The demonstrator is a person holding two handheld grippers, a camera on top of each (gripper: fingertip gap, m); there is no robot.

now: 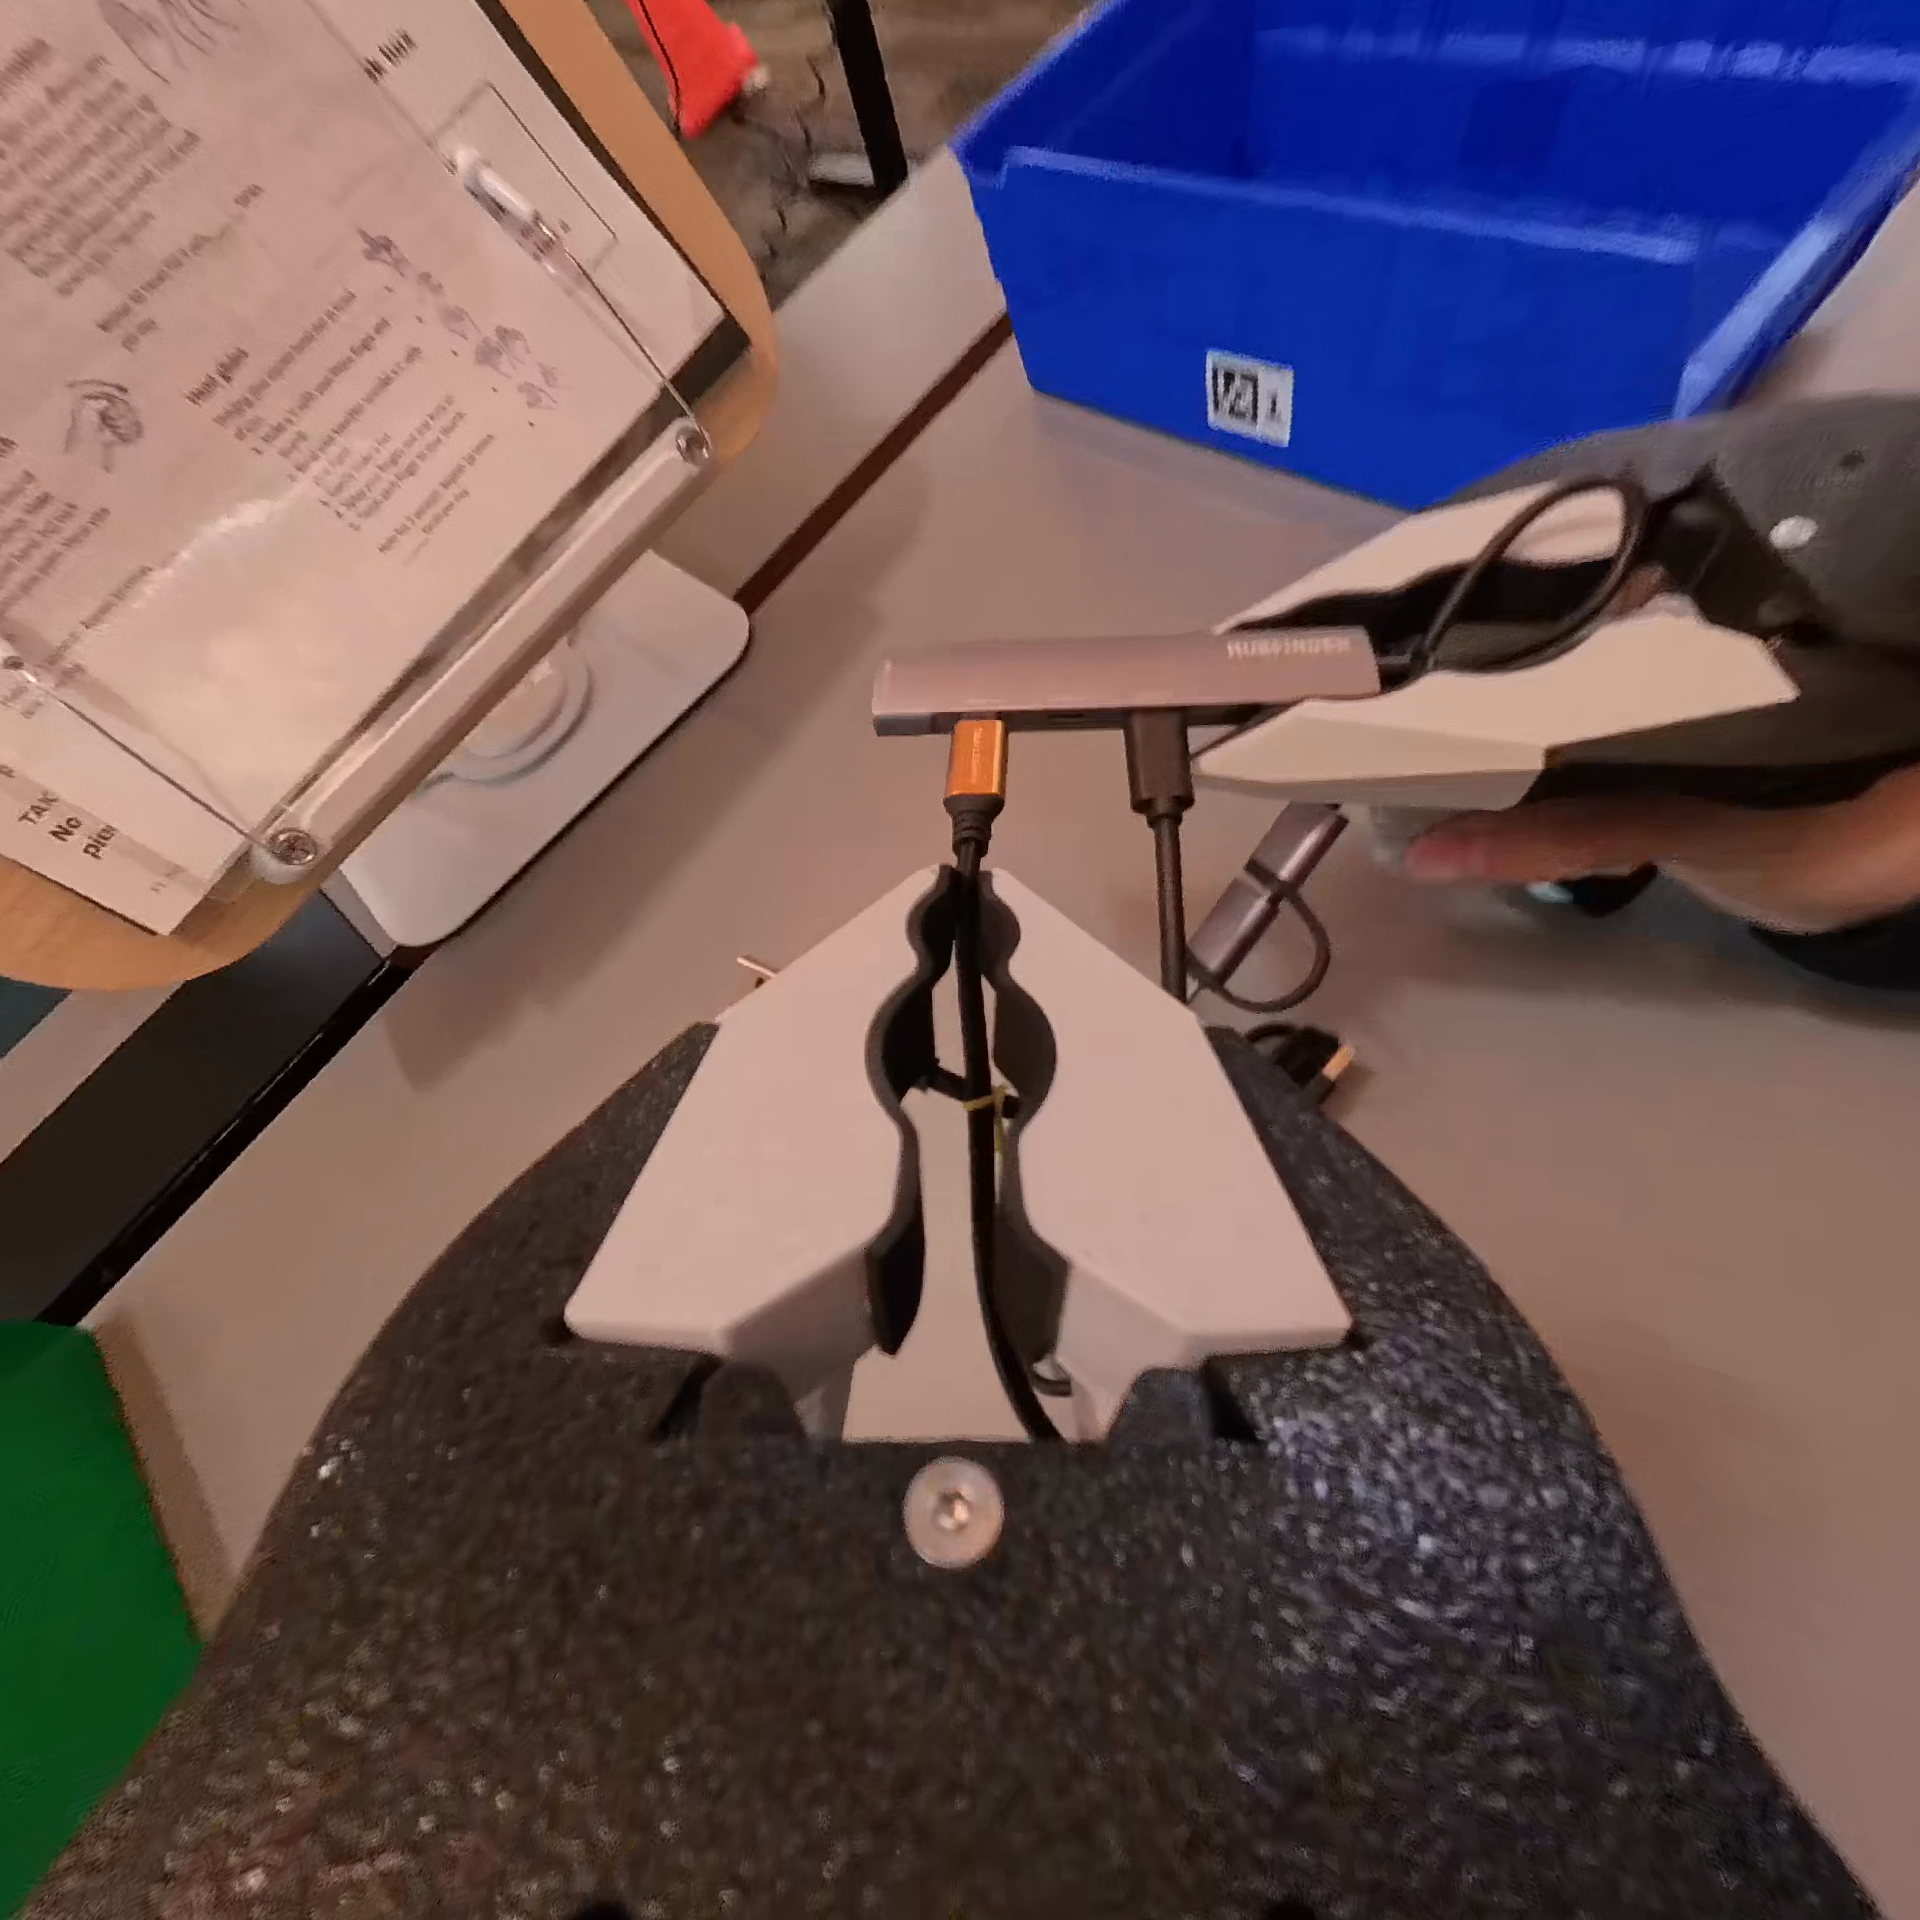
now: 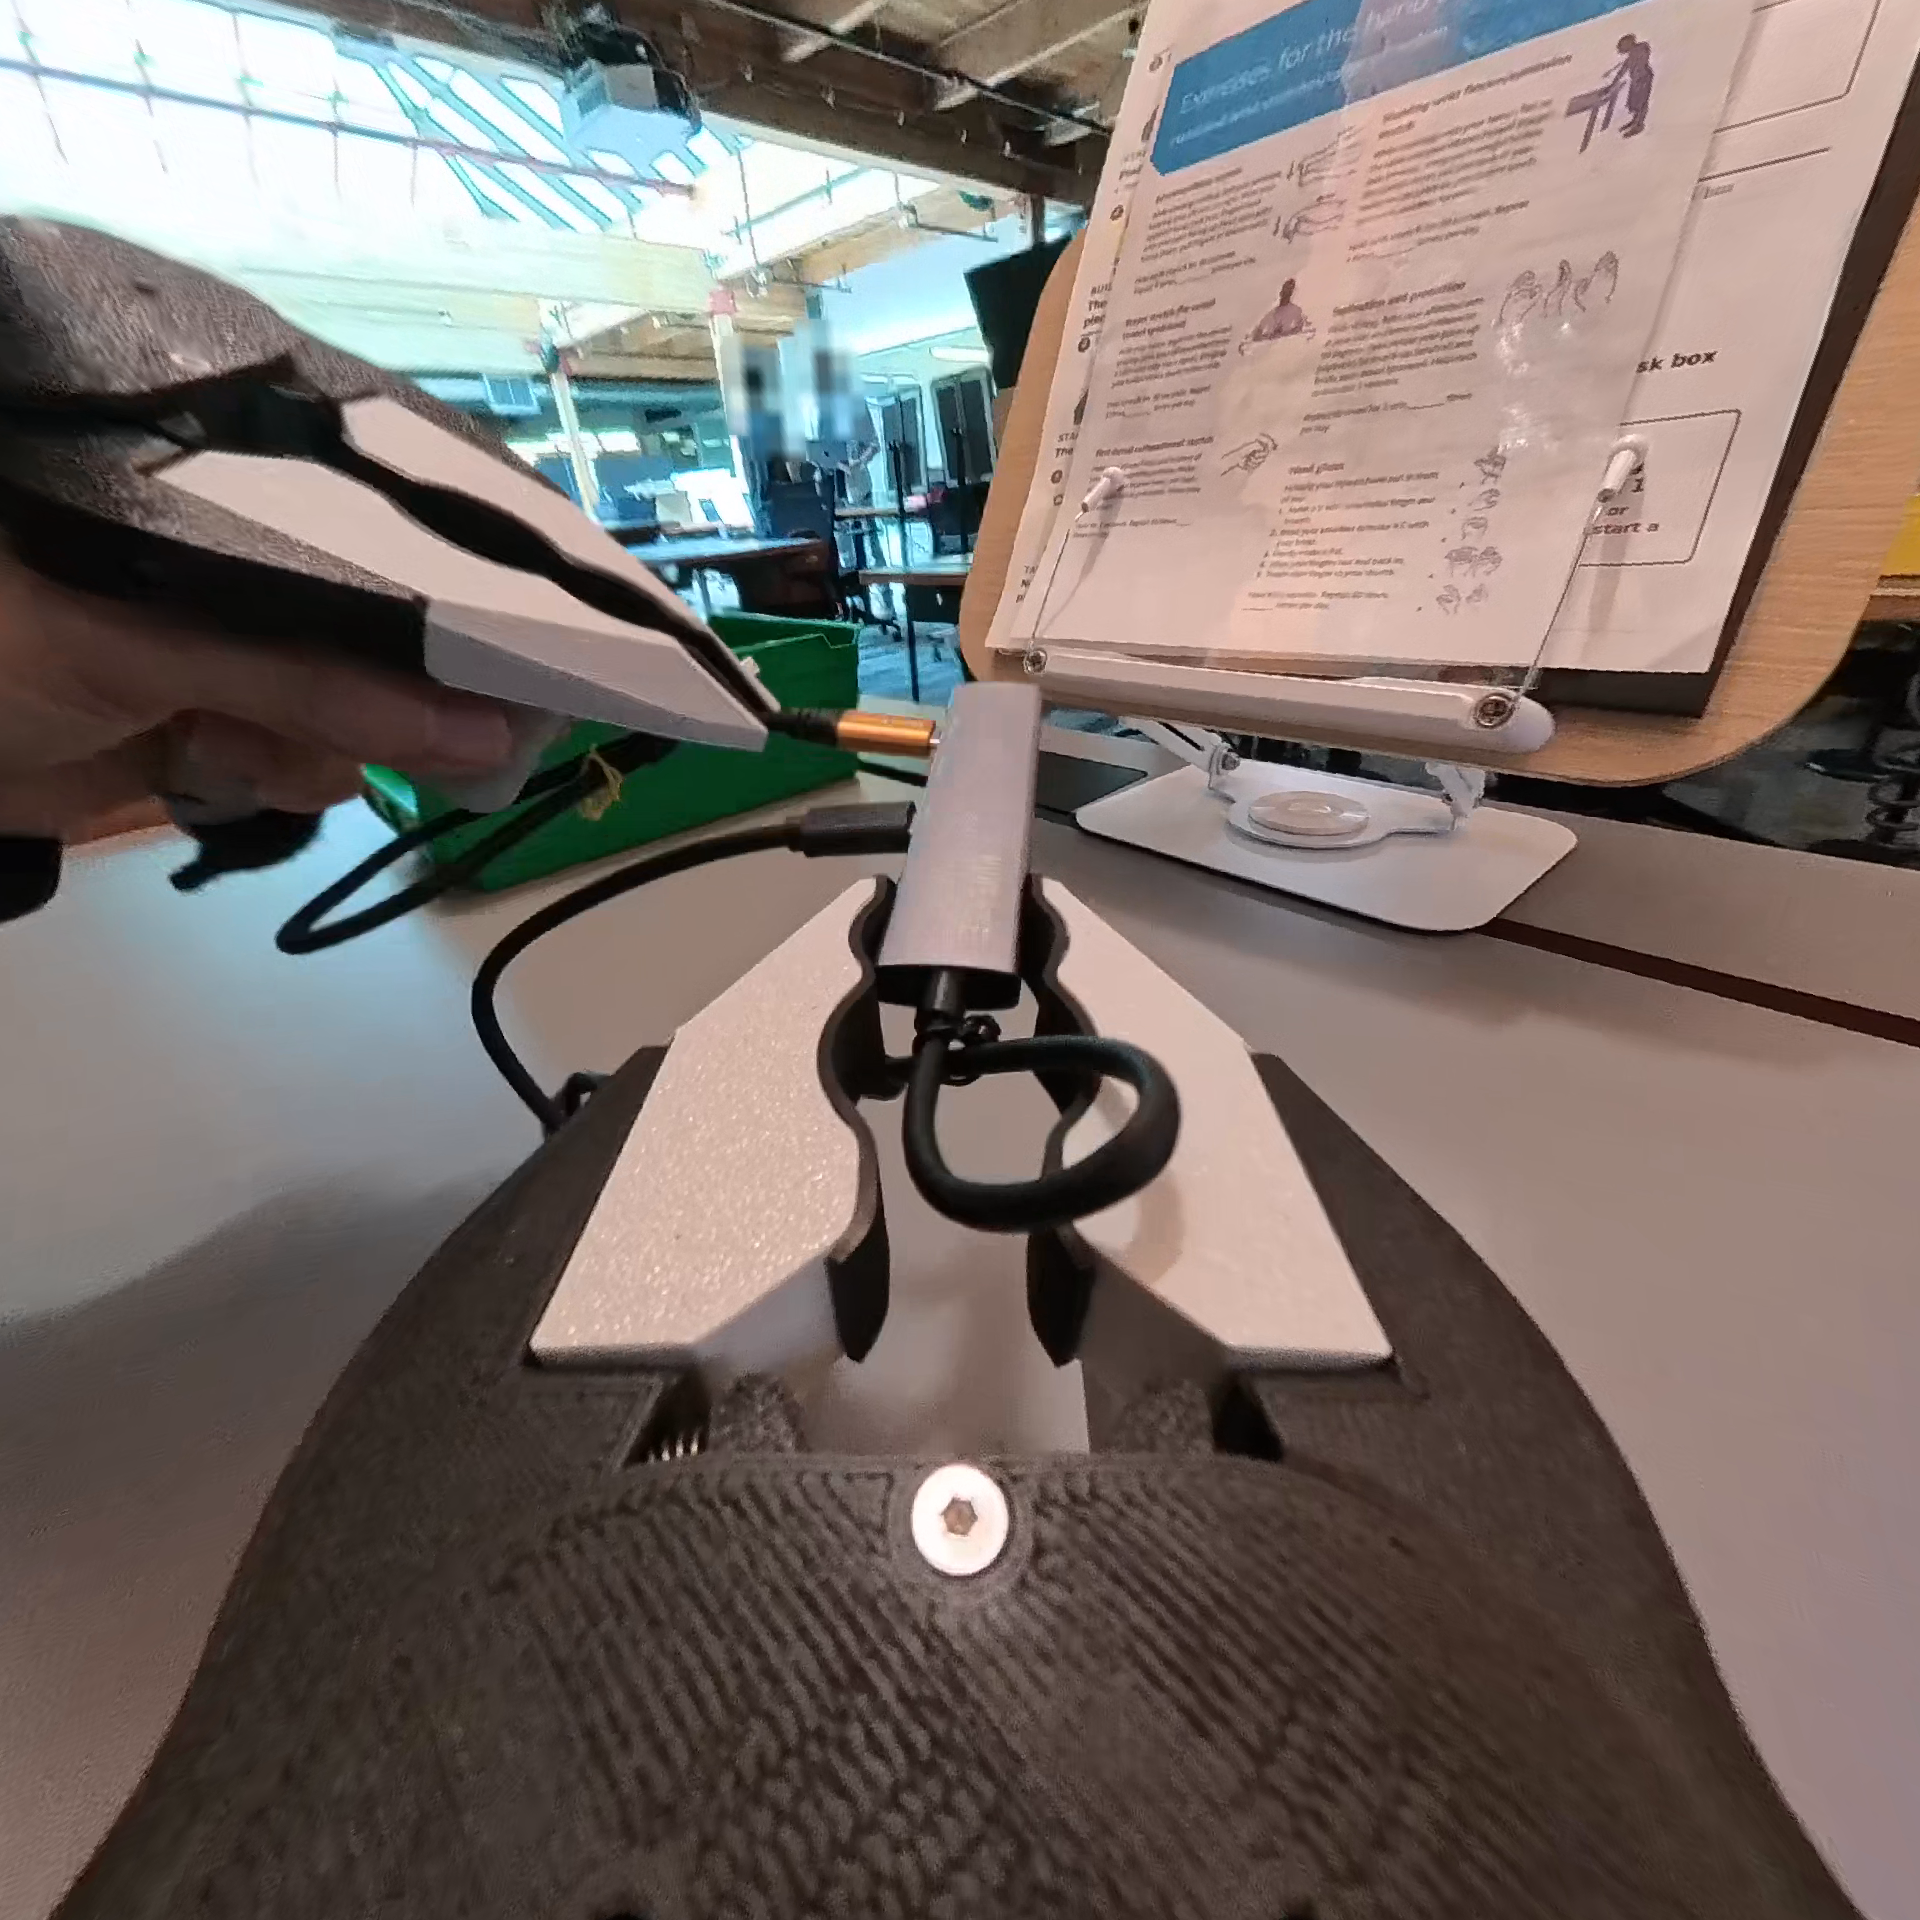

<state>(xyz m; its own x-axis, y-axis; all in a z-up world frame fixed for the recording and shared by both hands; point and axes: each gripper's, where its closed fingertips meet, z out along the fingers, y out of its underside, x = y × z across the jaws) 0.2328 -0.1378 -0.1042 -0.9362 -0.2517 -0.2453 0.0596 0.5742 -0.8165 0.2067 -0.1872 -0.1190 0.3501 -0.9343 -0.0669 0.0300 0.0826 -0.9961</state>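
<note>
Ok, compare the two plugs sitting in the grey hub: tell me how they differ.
The orange plug has a bright metallic shell; the black plug is plain and dark. The orange plug sits near the grey hub's free end; the black plug sits nearer the right gripper. The left gripper pinches the orange plug's cable; the black plug's cable hangs free. Both enter the same side.

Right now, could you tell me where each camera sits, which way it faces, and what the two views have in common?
Left wrist view: on the left gripper, looking along its fingers, shut on the black cable of the orange plug in the grey USB hub; blue bin behind.
Right wrist view: on the right gripper, looking along its fingers, shut on the hub's body; document stand beyond.
Shared: hub, orange plug, stand, grey table, and each shows the other gripper with a hand.
</note>
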